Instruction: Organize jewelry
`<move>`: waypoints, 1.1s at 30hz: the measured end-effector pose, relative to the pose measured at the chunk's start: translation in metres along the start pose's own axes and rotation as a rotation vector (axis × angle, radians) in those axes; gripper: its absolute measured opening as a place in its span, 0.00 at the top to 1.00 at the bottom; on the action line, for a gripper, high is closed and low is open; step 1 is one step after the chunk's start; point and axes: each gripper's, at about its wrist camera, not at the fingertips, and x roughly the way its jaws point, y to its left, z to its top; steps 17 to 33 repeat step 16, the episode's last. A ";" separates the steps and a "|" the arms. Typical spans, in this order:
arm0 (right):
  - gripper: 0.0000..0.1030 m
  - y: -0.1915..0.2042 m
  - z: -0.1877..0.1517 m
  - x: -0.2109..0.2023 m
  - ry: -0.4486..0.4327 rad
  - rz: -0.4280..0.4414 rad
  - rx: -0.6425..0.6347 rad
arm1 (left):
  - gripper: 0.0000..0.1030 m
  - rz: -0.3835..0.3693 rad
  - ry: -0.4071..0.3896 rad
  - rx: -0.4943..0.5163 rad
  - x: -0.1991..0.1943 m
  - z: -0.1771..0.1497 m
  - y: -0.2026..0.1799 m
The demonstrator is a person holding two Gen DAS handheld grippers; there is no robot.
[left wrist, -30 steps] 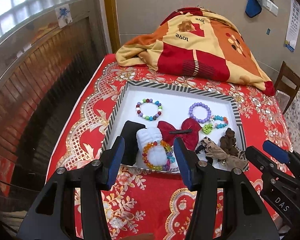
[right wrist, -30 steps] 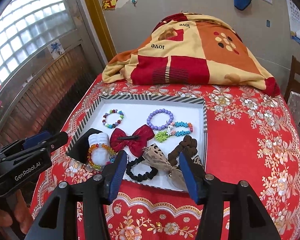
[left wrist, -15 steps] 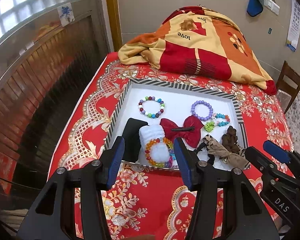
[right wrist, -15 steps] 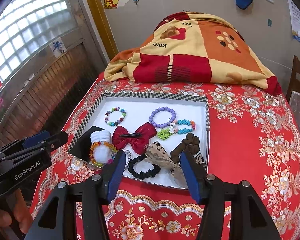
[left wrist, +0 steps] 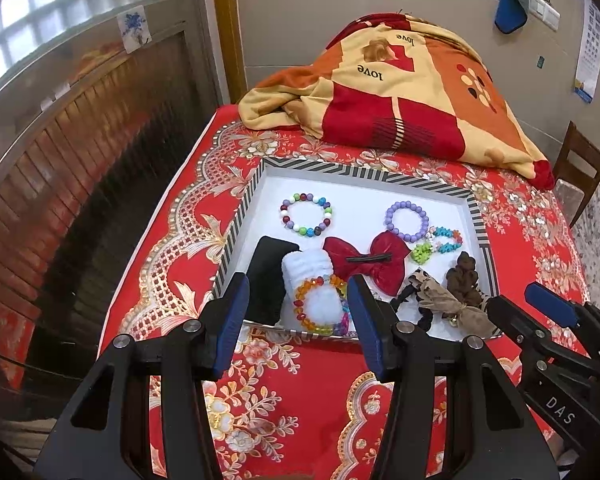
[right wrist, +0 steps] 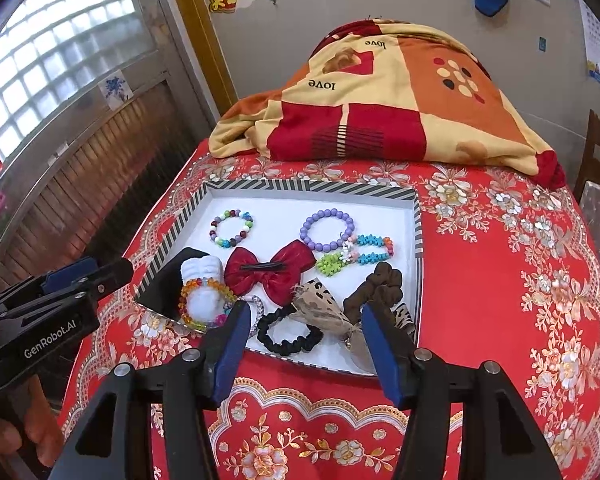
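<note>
A white tray with a striped rim (left wrist: 364, 172) (right wrist: 308, 185) sits on the red tablecloth. It holds a multicolour bead bracelet (left wrist: 306, 220) (right wrist: 232, 229), a purple bead bracelet (left wrist: 406, 219) (right wrist: 327, 230), a red bow (left wrist: 366, 260) (right wrist: 270, 270), a white roll with an amber bracelet (left wrist: 314, 292) (right wrist: 202, 296), a black scrunchie (right wrist: 290, 334), a leopard bow (right wrist: 320, 304) and a brown scrunchie (left wrist: 462, 278) (right wrist: 380, 284). My left gripper (left wrist: 298, 308) is open and empty before the tray's near edge. My right gripper (right wrist: 302, 338) is open and empty too.
A folded red, orange and cream blanket (left wrist: 396, 92) (right wrist: 384, 96) lies behind the tray. A wooden chair (left wrist: 580, 168) stands at the right. A wall and window grille run along the left table edge. A black pouch (left wrist: 270, 276) lies in the tray's left corner.
Both grippers have drawn back and risen slightly from the tray; the view is a little wider. Nothing in the tray has moved.
</note>
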 end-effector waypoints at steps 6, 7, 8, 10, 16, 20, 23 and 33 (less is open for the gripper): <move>0.46 0.002 -0.002 0.002 0.009 0.001 -0.003 | 0.51 -0.003 0.001 0.004 0.000 -0.001 0.002; 0.45 0.002 -0.003 0.002 0.011 0.001 -0.004 | 0.51 -0.001 0.000 0.004 0.000 0.000 0.001; 0.45 0.002 -0.003 0.003 0.012 0.002 -0.005 | 0.51 -0.001 0.000 0.003 0.000 0.000 0.001; 0.45 0.001 -0.005 0.003 0.013 0.002 -0.003 | 0.51 -0.003 -0.005 0.009 0.000 0.000 0.000; 0.44 -0.018 -0.011 0.000 0.003 -0.007 0.030 | 0.51 -0.024 -0.013 0.041 0.003 0.000 -0.007; 0.44 -0.018 -0.011 0.000 0.003 -0.007 0.030 | 0.51 -0.024 -0.013 0.041 0.003 0.000 -0.007; 0.44 -0.018 -0.011 0.000 0.003 -0.007 0.030 | 0.51 -0.024 -0.013 0.041 0.003 0.000 -0.007; 0.44 -0.018 -0.011 0.000 0.003 -0.007 0.030 | 0.51 -0.024 -0.013 0.041 0.003 0.000 -0.007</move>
